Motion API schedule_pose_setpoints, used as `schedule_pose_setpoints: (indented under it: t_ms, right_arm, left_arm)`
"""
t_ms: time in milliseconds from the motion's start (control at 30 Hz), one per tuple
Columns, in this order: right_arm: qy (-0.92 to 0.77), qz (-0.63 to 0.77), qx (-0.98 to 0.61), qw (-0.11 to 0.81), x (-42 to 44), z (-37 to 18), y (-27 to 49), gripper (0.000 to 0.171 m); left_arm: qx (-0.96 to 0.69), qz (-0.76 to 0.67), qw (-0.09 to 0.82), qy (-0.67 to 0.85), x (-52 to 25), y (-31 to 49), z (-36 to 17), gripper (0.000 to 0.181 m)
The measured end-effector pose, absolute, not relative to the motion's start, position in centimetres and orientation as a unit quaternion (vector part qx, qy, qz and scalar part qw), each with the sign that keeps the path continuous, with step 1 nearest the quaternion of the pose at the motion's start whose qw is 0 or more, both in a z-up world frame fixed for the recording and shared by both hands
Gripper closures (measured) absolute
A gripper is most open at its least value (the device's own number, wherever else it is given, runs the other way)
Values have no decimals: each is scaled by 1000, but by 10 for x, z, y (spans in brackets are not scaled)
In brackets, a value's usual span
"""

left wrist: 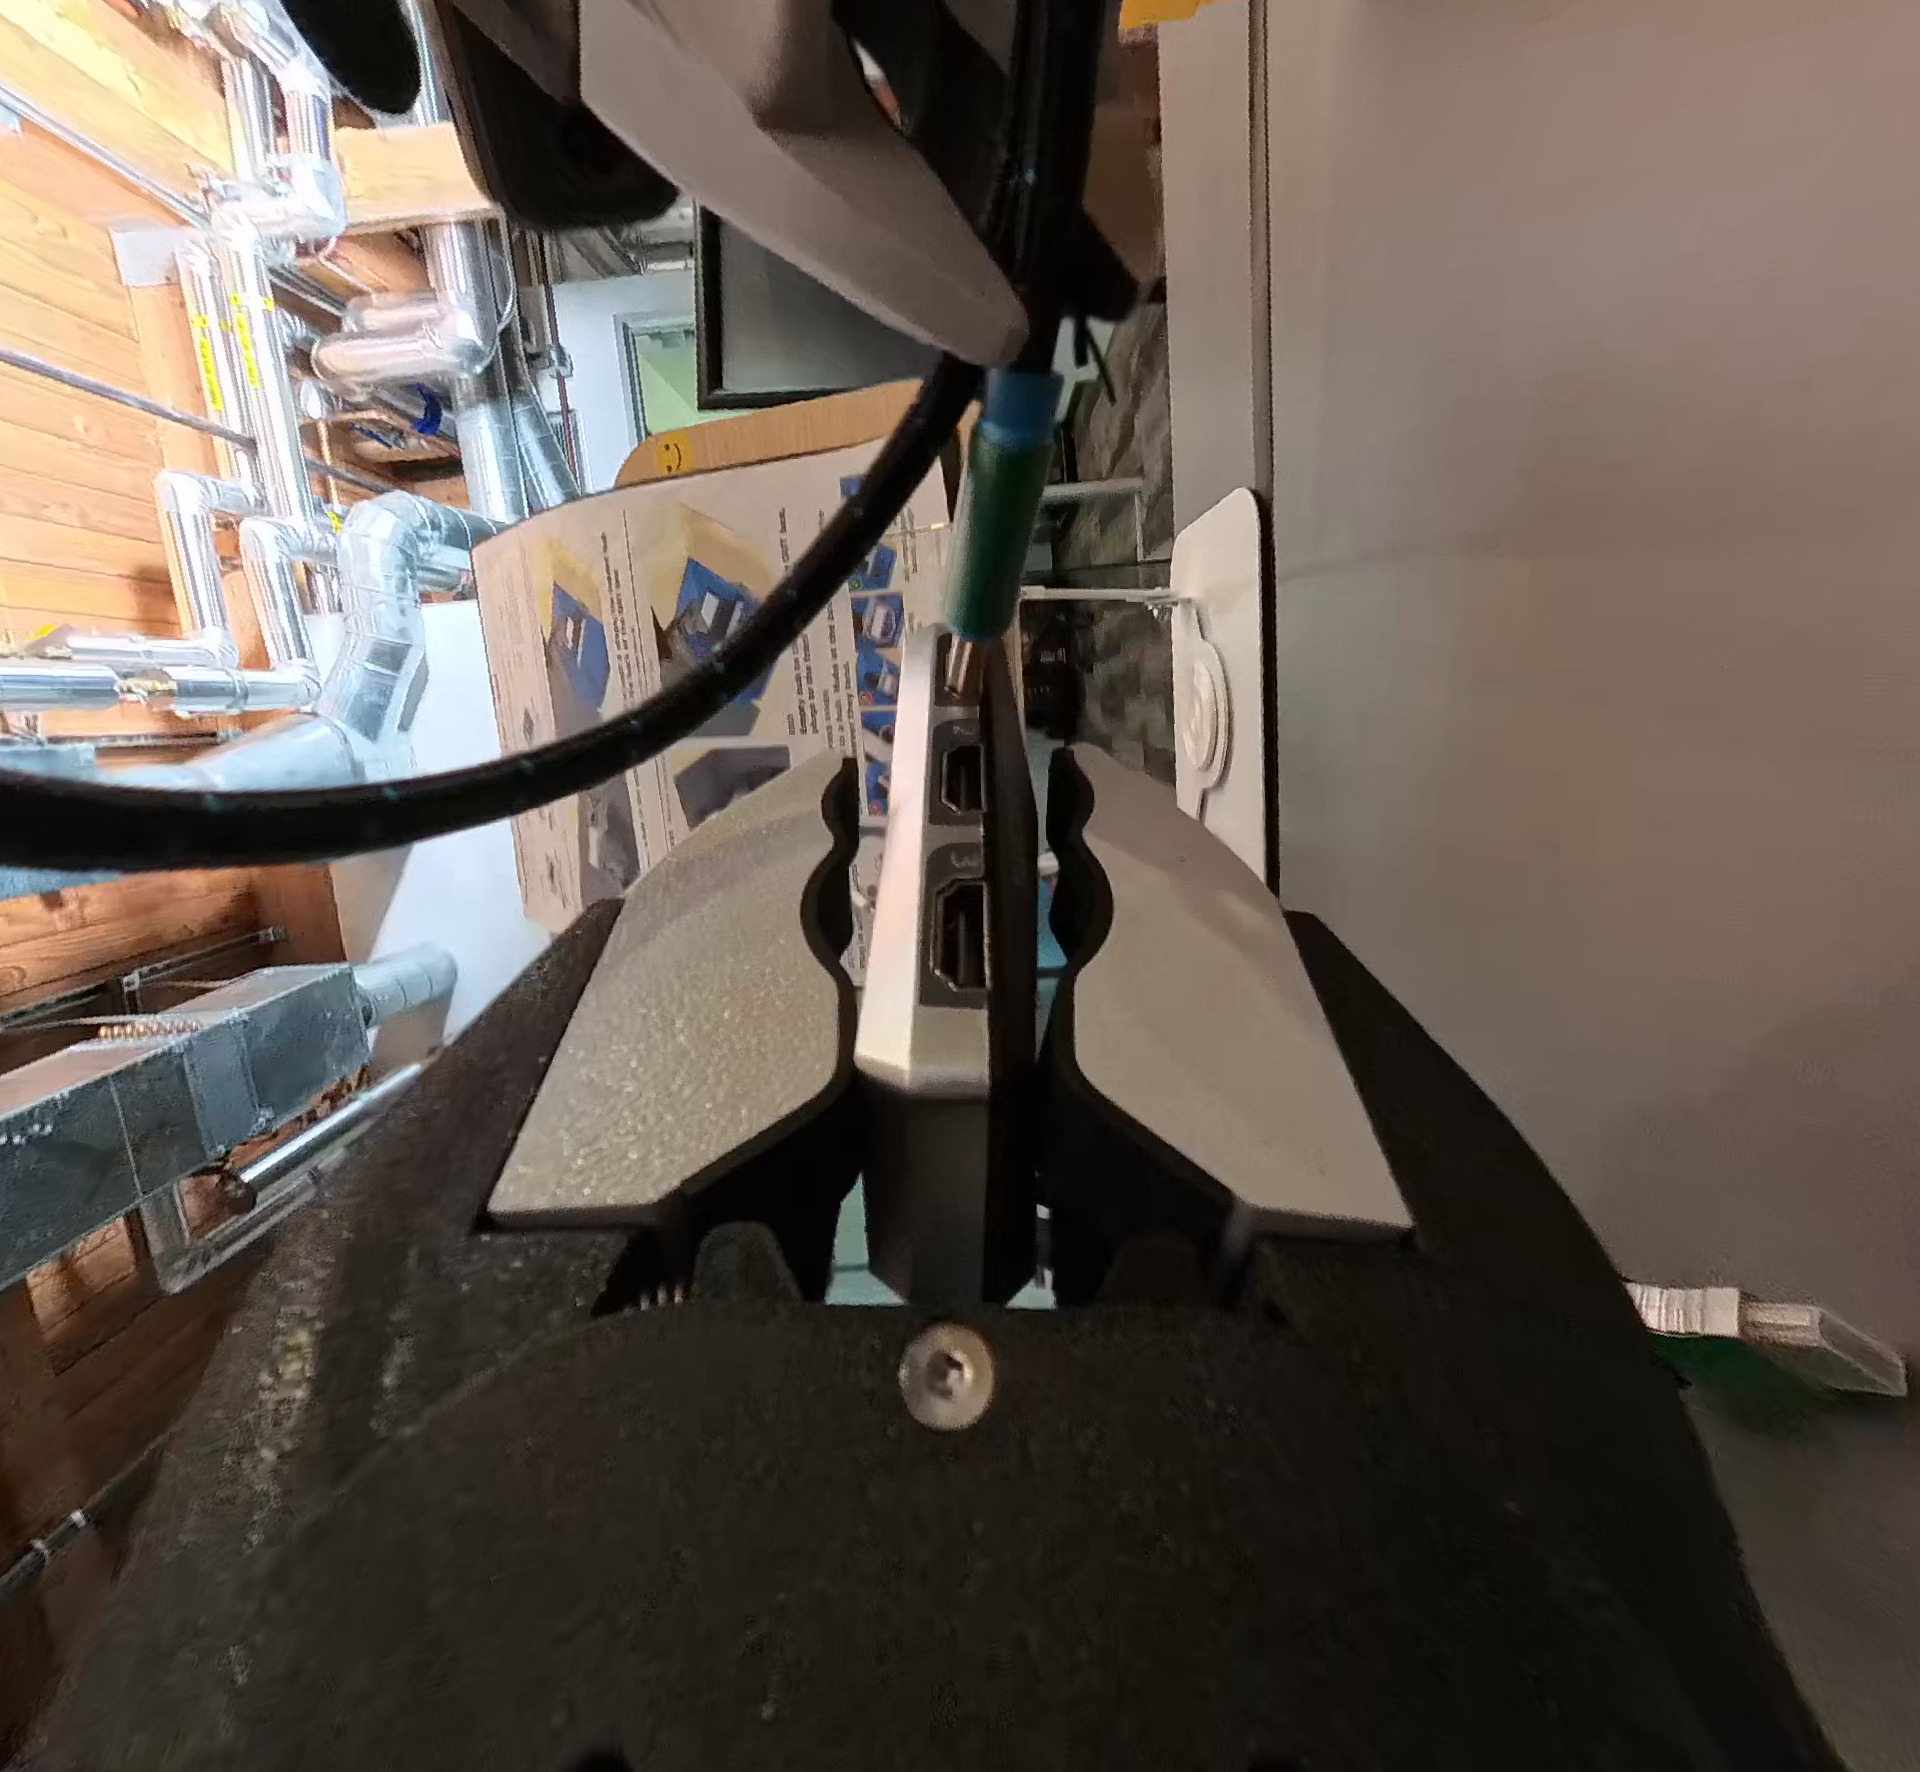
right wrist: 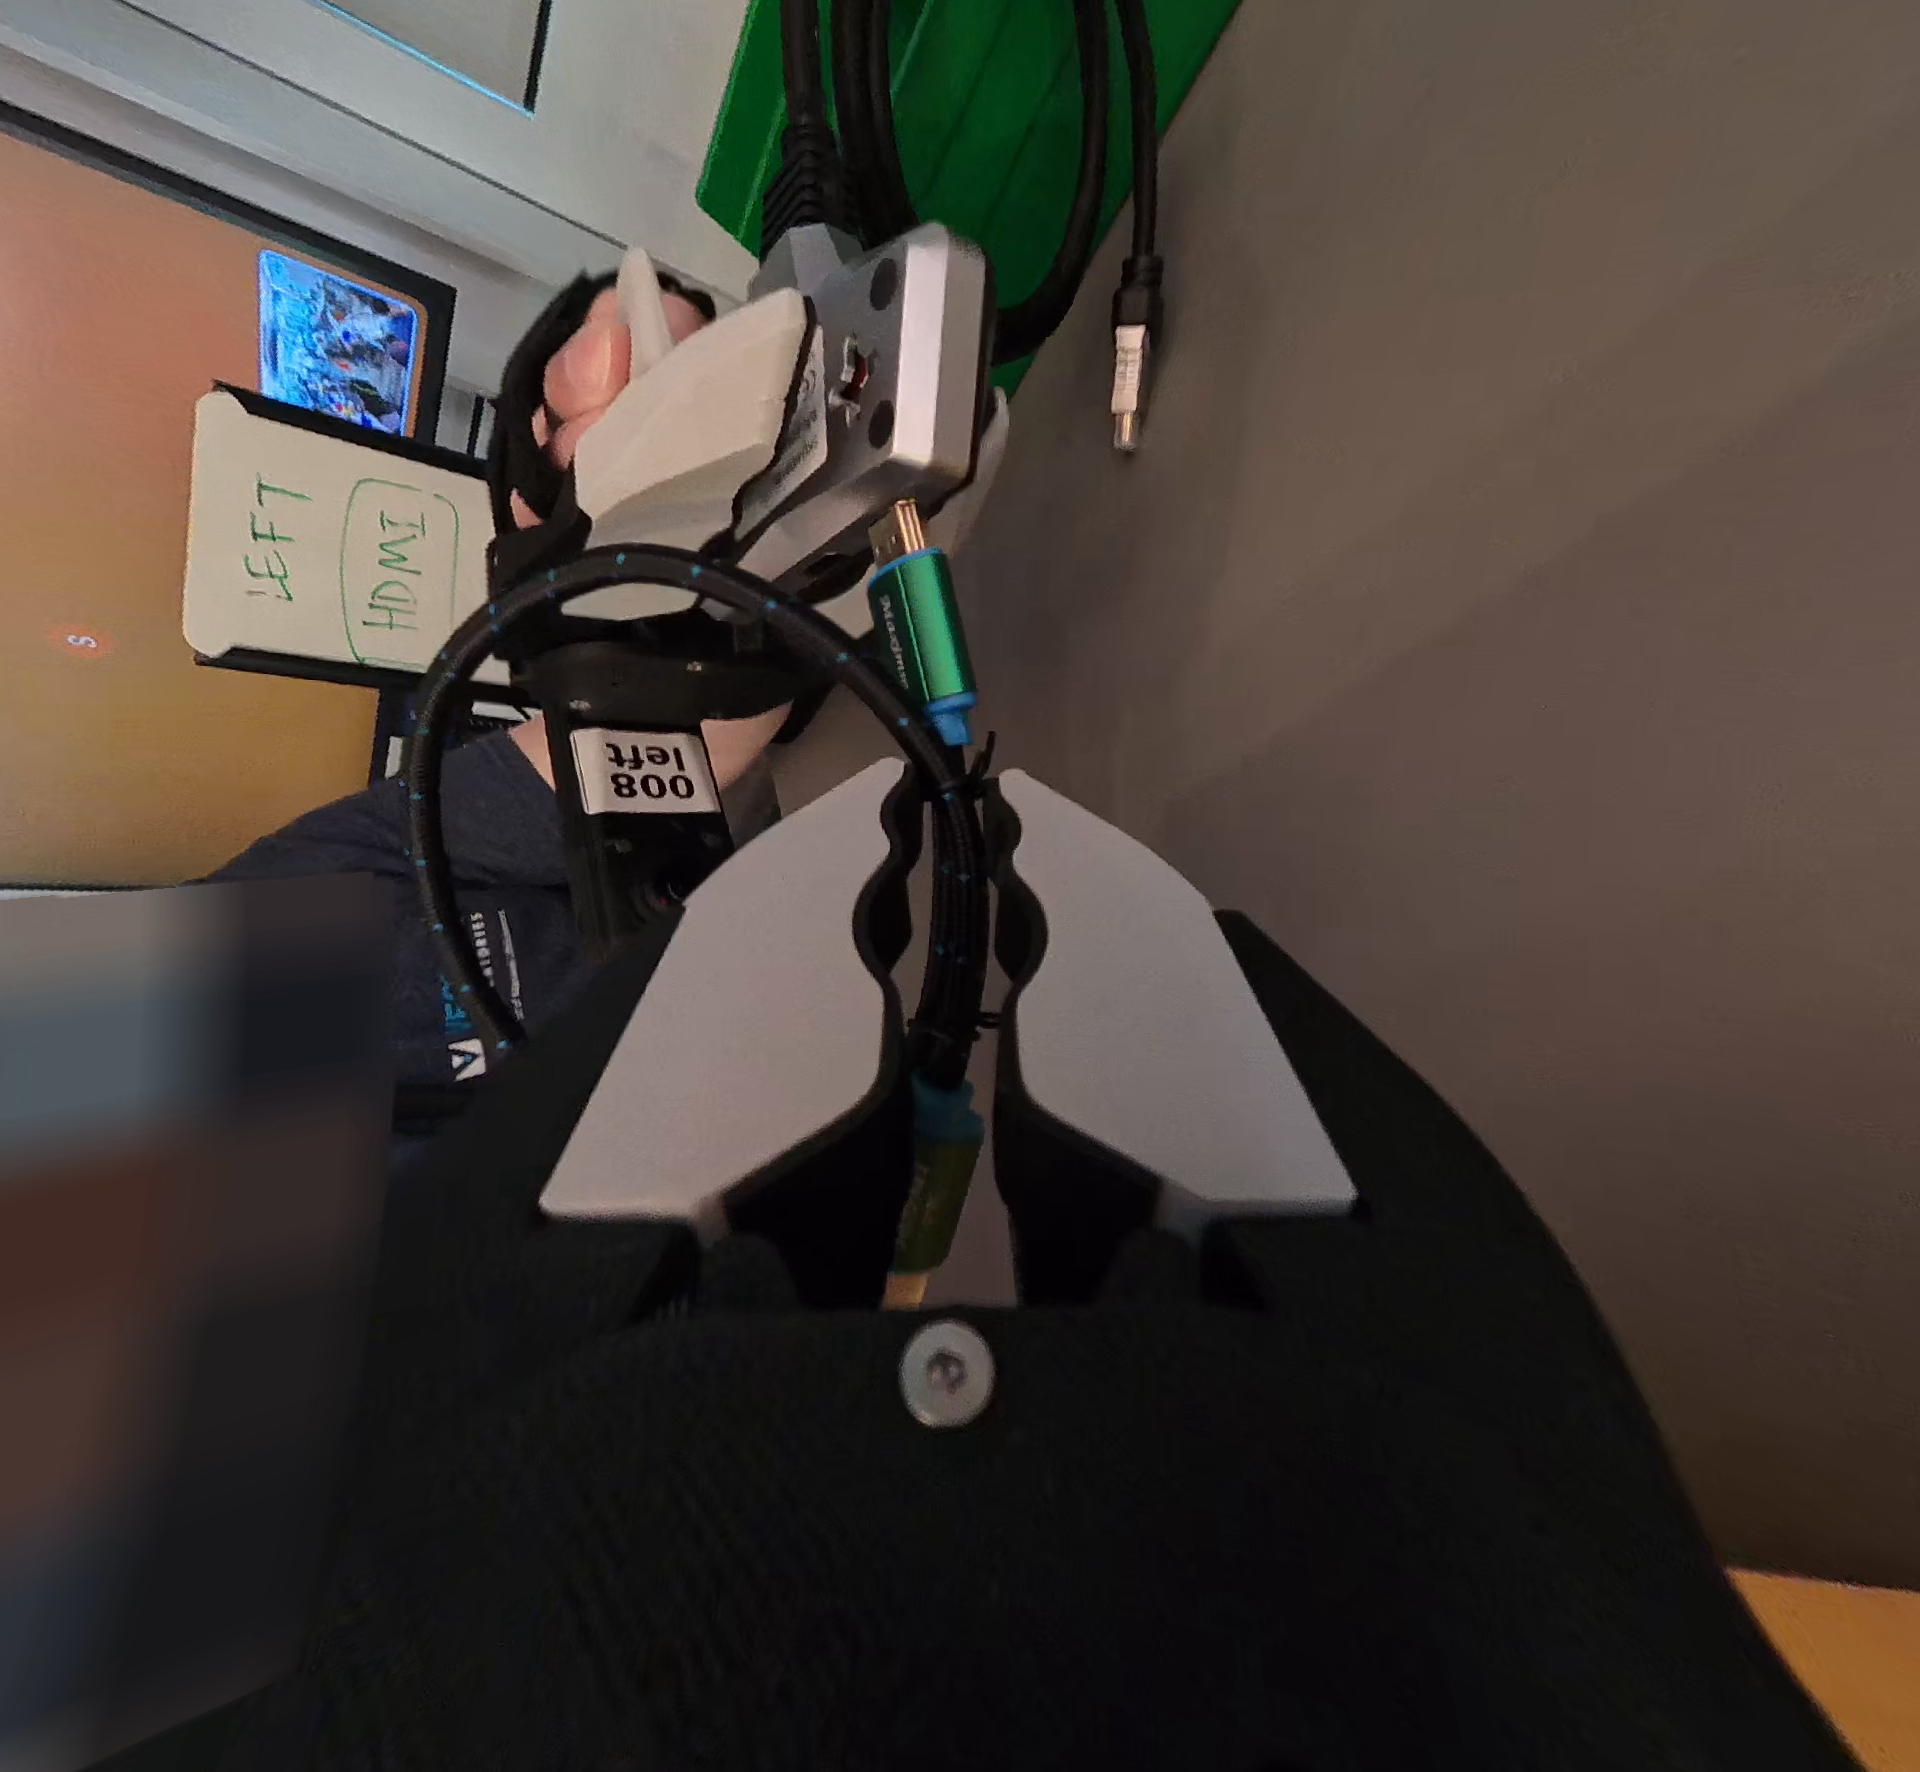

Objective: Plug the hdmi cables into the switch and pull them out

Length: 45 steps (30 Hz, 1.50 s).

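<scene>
My left gripper (left wrist: 951, 766) is shut on the silver HDMI switch (left wrist: 914, 891), held edge-on with its ports facing me. My right gripper (right wrist: 951, 772) is shut on a black braided HDMI cable (right wrist: 940, 881) just behind its green plug (right wrist: 920, 631). The plug's metal tip (right wrist: 899, 522) meets the switch (right wrist: 925, 351) at its end port, with most of the metal showing. In the left wrist view the green plug (left wrist: 997, 538) points into the farthest port, and two nearer ports are empty. The cable's other green plug (right wrist: 935, 1192) lies between my right fingers. Black cables (right wrist: 810, 112) enter the switch's far side.
A loose black cable with a white-tipped plug (right wrist: 1130, 372) lies on the grey table (right wrist: 1507, 579) beside a green mat (right wrist: 997, 60). A white card (right wrist: 322, 548) and a person's dark sleeve (right wrist: 416, 849) are behind. A printed box (left wrist: 644, 642) and a white plate (left wrist: 1226, 662) stand beyond the switch.
</scene>
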State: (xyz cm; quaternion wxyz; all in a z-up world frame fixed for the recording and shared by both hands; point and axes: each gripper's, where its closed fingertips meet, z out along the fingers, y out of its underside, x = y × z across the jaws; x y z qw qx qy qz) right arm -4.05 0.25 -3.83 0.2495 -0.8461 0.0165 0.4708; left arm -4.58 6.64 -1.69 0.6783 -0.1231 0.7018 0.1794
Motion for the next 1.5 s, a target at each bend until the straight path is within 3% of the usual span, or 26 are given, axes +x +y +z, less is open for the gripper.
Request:
schedule_pose_setpoints:
  t_ms: [600,933,1500]
  right_arm:
    - [15,441,-838,322,-42,-20,19,162]
    - [42,453,-836,305,-47,-31,23,162]
    - [3,532,-802,270,-42,-28,7,163]
  left_arm:
    - [-169,165,686,689,-49,79,-6,146]
    - [-169,194,673,694,-47,86,-16,146]
    - [-130,114,685,708,-46,59,-17,146]
